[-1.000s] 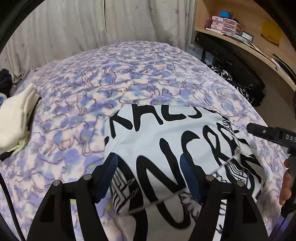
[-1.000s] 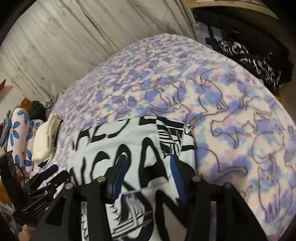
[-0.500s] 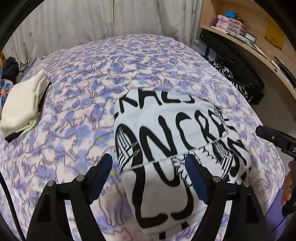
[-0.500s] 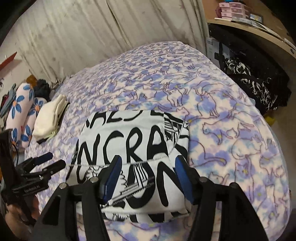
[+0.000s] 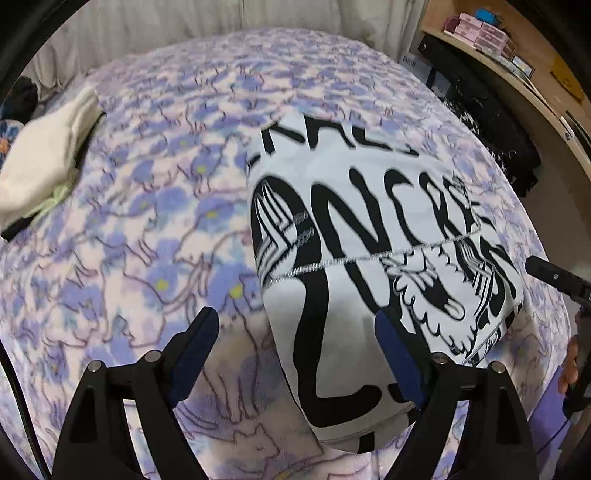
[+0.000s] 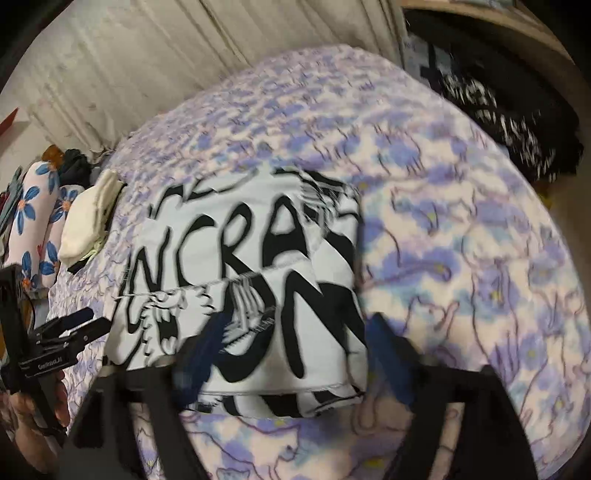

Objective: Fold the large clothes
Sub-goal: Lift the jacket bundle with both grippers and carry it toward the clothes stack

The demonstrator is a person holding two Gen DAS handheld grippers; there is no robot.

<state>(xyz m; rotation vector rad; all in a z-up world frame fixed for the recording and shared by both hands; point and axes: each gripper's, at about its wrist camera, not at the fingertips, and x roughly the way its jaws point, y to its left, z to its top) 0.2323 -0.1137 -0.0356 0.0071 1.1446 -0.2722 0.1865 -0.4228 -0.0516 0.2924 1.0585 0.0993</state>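
A white garment with bold black lettering [image 5: 369, 229] lies folded in a rectangle on the bed, its hem seam running across the top layer. My left gripper [image 5: 295, 332] hovers over its near left corner, jaws opening, blue pads clear of the cloth. In the right wrist view the same garment [image 6: 251, 258] sits ahead of my right gripper [image 6: 295, 339], which is blurred, its jaws opening above the near edge without pressing it. Each gripper also shows in the other's view: the right gripper [image 5: 554, 277] and the left gripper [image 6: 70, 328].
The bed has a purple and pink cat-print blanket [image 5: 147, 221]. A cream folded garment [image 5: 44, 162] lies at far left beside a floral pillow [image 6: 37, 229]. Black patterned clothes [image 6: 517, 122] hang at the right under a wooden shelf with pink boxes [image 5: 480, 29]. A curtain [image 6: 147, 55] hangs behind the bed.
Both grippers drew back toward the near edge of the bed and widened. The cloth that was between their jaws now lies flat, folded over.
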